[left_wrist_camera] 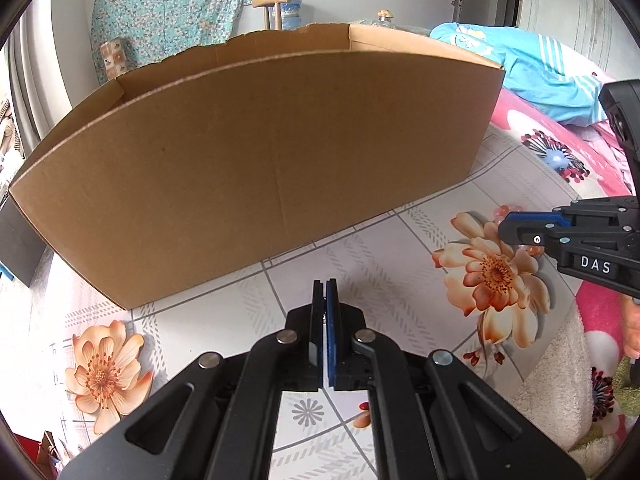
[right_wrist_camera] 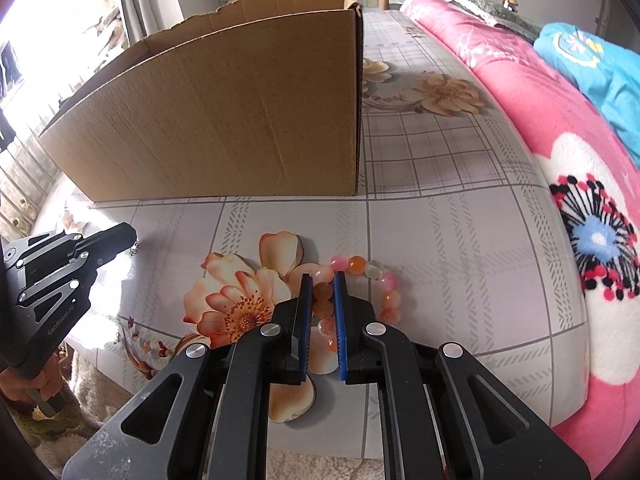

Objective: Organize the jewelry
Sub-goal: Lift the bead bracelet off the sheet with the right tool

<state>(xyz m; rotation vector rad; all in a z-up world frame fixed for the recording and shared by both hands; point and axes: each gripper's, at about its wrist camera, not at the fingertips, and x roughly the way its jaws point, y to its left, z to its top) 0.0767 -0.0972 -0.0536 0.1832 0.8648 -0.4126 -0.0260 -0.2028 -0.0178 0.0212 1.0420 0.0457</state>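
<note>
A bracelet of pink, orange and clear beads (right_wrist_camera: 370, 276) lies on the flowered sheet. My right gripper (right_wrist_camera: 323, 280) stands over its left side with the jaws closed in on several beads, which fill the gap between the blue pads. It also shows in the left wrist view (left_wrist_camera: 505, 227), low over the beads (left_wrist_camera: 502, 212). My left gripper (left_wrist_camera: 325, 285) is shut, with something tiny and metallic pinched between the pads; a small chain hangs from its tip in the right wrist view (right_wrist_camera: 134, 249). An open cardboard box (left_wrist_camera: 248, 168) stands just beyond both grippers.
A pink floral blanket (right_wrist_camera: 560, 184) is bunched along the right of the bed, with a blue garment (left_wrist_camera: 532, 68) on it. The box (right_wrist_camera: 224, 120) takes up the far left of the sheet. A person's hand (right_wrist_camera: 20, 388) holds the left gripper's handle.
</note>
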